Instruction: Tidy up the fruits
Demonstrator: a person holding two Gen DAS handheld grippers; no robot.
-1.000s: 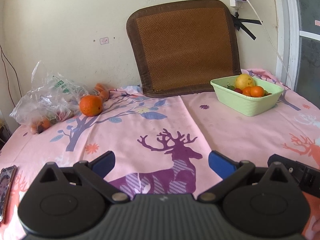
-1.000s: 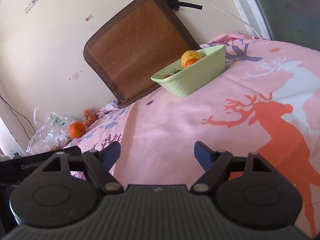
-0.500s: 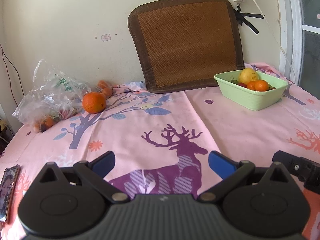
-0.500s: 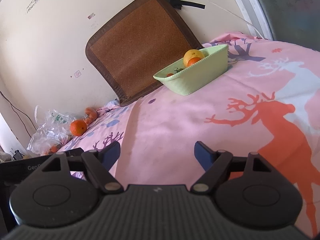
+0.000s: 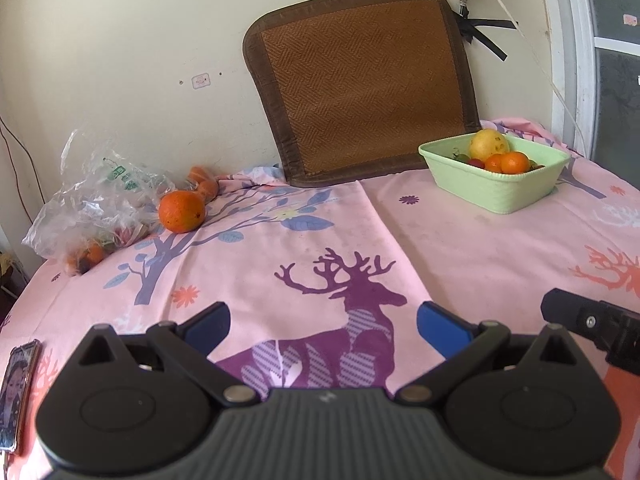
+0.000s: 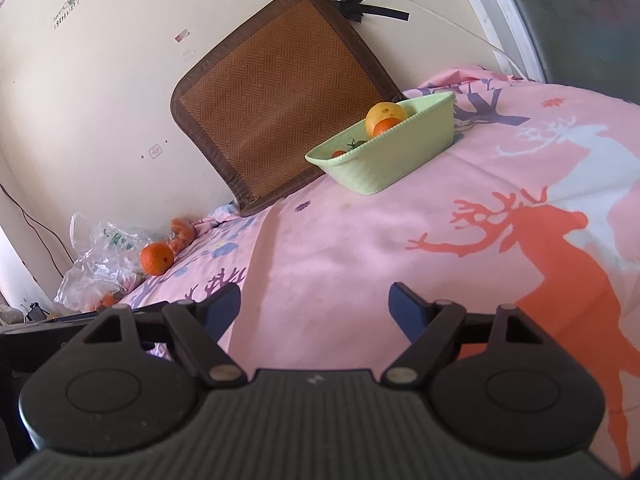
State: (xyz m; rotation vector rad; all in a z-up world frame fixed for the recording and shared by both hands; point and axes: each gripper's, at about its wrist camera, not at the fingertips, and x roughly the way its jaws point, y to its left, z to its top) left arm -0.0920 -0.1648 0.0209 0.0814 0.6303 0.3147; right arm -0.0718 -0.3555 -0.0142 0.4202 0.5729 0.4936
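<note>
A big orange (image 5: 181, 212) lies on the pink deer-print cloth at the far left, beside a clear plastic bag (image 5: 92, 204) holding more small fruit. Small orange fruits (image 5: 204, 182) lie behind it. A light green basket (image 5: 496, 192) at the far right holds a yellow fruit (image 5: 489, 145) and small oranges. My left gripper (image 5: 322, 322) is open and empty, low over the cloth near the front. My right gripper (image 6: 316, 304) is open and empty; the basket (image 6: 384, 160) is ahead of it, and the big orange (image 6: 157, 259) is far to its left.
A brown woven mat (image 5: 364, 84) leans on the wall behind. A phone (image 5: 16, 392) lies at the front left edge. Part of the right gripper (image 5: 596, 324) shows at the left wrist view's right. A window frame (image 5: 576, 52) stands at the right.
Both views have shifted slightly, with the basket and orange appearing a little higher and closer. Both grippers stay open and empty. No fruit has moved.
</note>
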